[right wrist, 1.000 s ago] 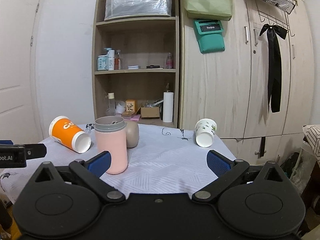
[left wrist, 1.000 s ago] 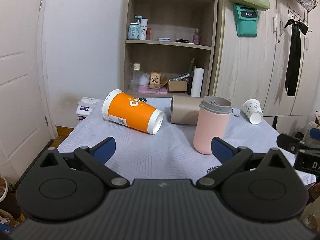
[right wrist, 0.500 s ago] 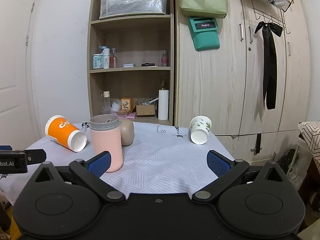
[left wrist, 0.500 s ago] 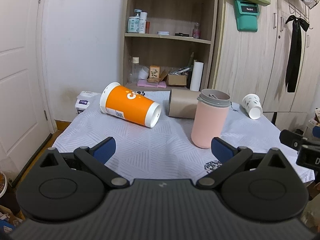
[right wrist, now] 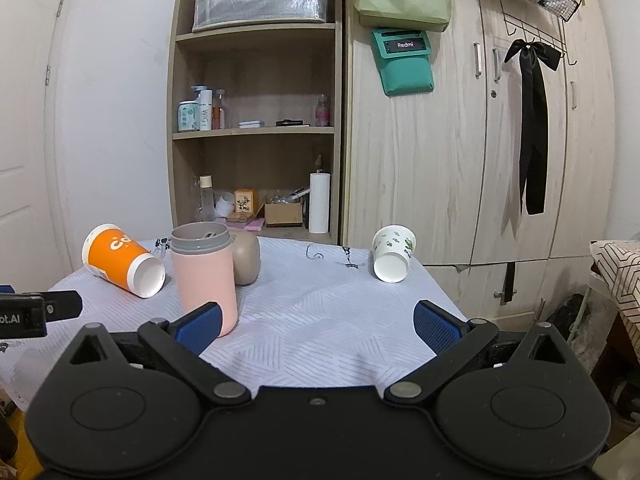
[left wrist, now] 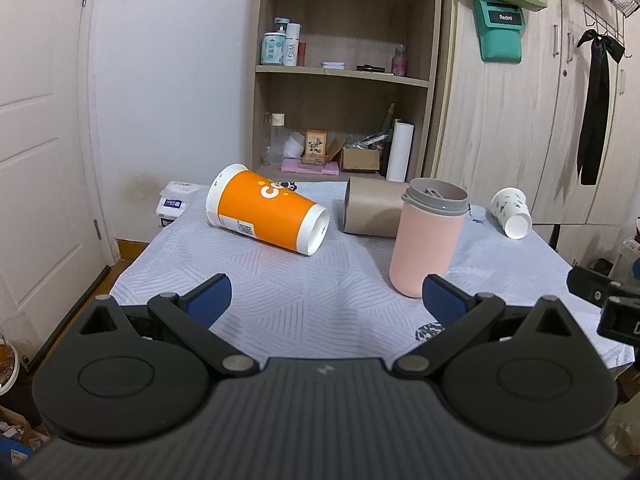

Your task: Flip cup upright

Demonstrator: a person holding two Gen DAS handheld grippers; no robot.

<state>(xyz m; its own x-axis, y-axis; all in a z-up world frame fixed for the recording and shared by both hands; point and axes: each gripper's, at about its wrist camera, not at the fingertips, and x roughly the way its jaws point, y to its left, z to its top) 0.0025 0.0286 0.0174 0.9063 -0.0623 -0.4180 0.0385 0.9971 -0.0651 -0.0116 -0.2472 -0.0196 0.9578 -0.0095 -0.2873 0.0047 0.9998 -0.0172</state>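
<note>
An orange paper cup (left wrist: 266,213) lies on its side on the cloth-covered table (left wrist: 304,300), at the far left. It also shows in the right wrist view (right wrist: 122,260). A small white patterned paper cup (right wrist: 392,255) lies on its side at the far right, also in the left wrist view (left wrist: 512,212). A tan cup (left wrist: 372,213) lies on its side behind a pink tumbler (left wrist: 428,236) that stands upright. My left gripper (left wrist: 324,300) is open and empty near the front edge. My right gripper (right wrist: 318,324) is open and empty, also at the front.
A wooden shelf unit (right wrist: 256,128) with bottles and boxes stands behind the table. Wardrobe doors (right wrist: 500,140) are to the right, a white door (left wrist: 36,152) to the left. A white box (left wrist: 174,202) sits at the table's far left corner.
Both grippers have drawn back and tilted a little, so the cups sit lower and farther in view. The cups have not moved. Both grippers stay open.
</note>
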